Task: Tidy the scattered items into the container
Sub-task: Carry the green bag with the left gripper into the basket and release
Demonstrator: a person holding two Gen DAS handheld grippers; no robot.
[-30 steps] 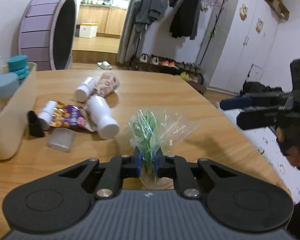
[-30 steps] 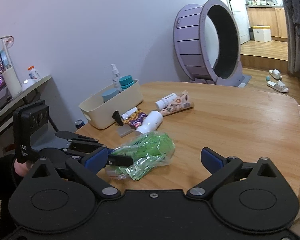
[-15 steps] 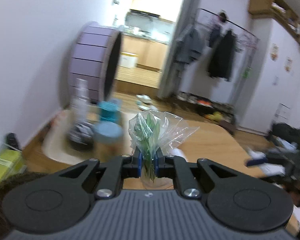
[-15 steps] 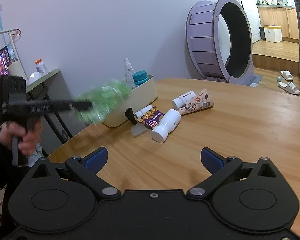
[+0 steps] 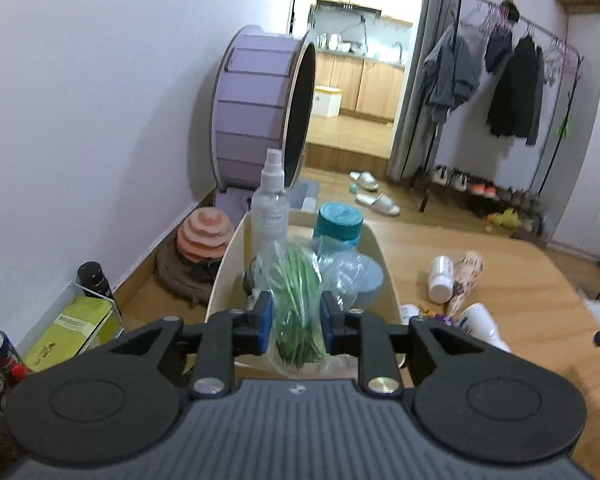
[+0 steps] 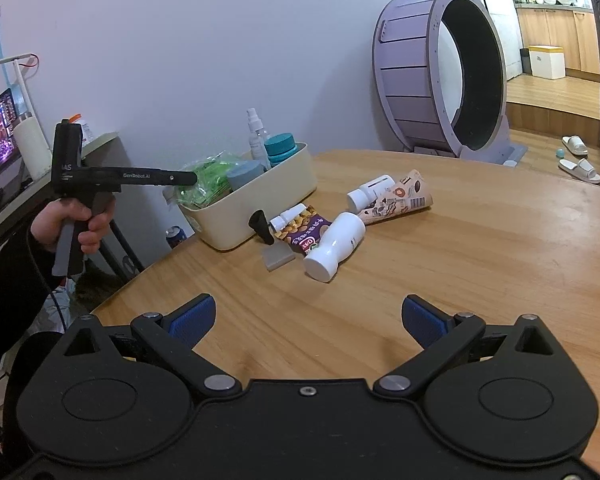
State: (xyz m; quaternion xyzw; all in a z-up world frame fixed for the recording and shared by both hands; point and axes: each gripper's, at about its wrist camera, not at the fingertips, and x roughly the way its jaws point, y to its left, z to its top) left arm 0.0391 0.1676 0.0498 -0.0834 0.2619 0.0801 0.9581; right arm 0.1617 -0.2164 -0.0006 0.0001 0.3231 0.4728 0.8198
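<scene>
From my seat the biggest thing in view is the round wooden table (image 6: 479,248), with the cream oval plastic container (image 6: 260,216) standing at its left edge. Inside the container I see a clear spray bottle (image 5: 271,200), a teal-capped jar (image 5: 337,222) and a grey-blue round lid (image 6: 244,174).

My left gripper (image 5: 293,320) hangs over the near end of the container, and the clear plastic bag of green strips (image 5: 298,304) sits between its blue pads. The jaws have just been opening; a sliver of gap shows on either side of the bag, so they no longer clamp it. In the right wrist view the bag rests on the container's near rim, under the gripper's fingers.

My right gripper (image 6: 305,318) hovers over bare tabletop, jaws spread wide with nothing between them.

Still loose on the table beside the container (all in one cluster): a white plastic bottle on its side (image 6: 333,246), a patterned paper cone pack (image 6: 397,198), a smaller white bottle (image 6: 369,192), a purple snack packet (image 6: 305,228), a black nozzle (image 6: 260,226) and a small grey translucent cap (image 6: 280,258).
</scene>
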